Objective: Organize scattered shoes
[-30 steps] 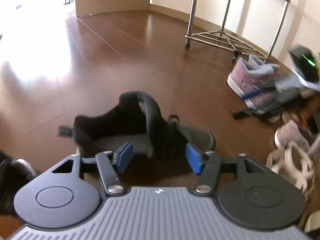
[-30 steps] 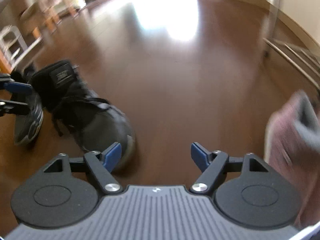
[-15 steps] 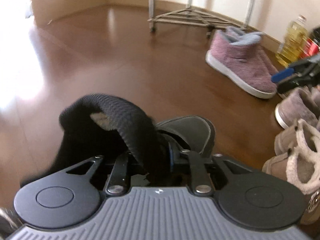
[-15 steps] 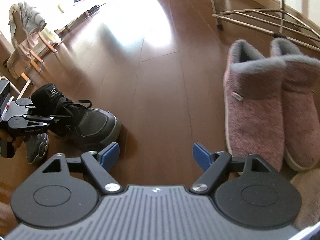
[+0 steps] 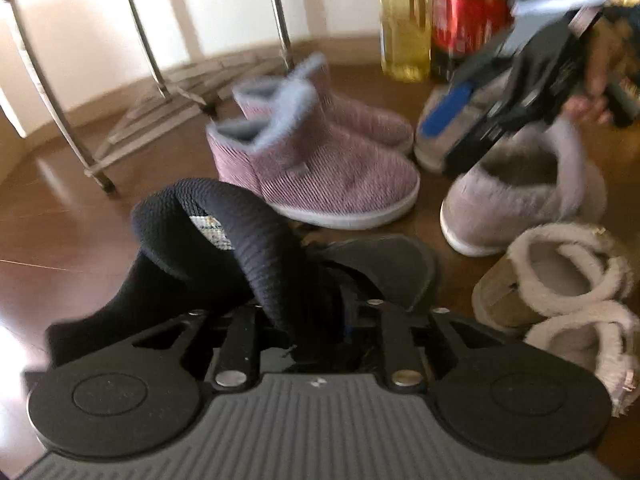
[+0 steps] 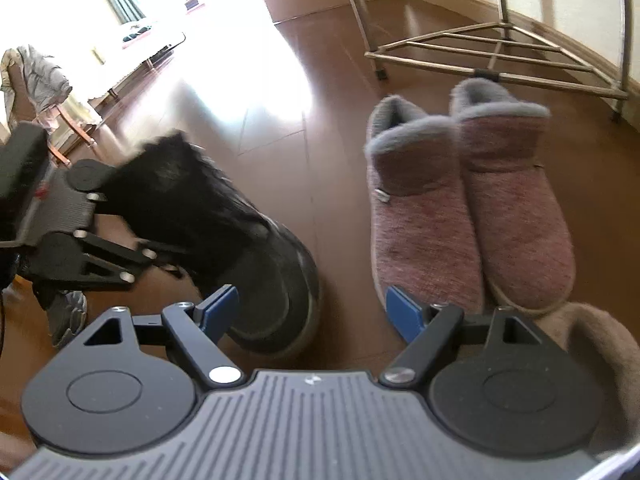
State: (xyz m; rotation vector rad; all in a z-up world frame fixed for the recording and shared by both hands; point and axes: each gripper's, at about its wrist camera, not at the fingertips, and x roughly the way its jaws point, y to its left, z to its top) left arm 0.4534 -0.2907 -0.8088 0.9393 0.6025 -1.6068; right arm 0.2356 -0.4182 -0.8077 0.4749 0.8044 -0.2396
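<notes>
My left gripper is shut on the tongue and collar of a black high-top sneaker and holds it just in front of a pair of pink fleece-lined boots. In the right wrist view the black sneaker sits left of the pink boots, with the left gripper clamped on it. My right gripper is open and empty, low over the floor between the sneaker's toe and the boots. It also shows in the left wrist view.
A grey fleece slipper boot and beige fleece slippers lie at the right. A metal rack stands behind the boots. An oil bottle and a cola bottle stand by the wall. Another grey sneaker lies at far left.
My left gripper has closed on the black sneaker and carried it right, up to the pink boots. My right gripper stayed open and moved toward the boots.
</notes>
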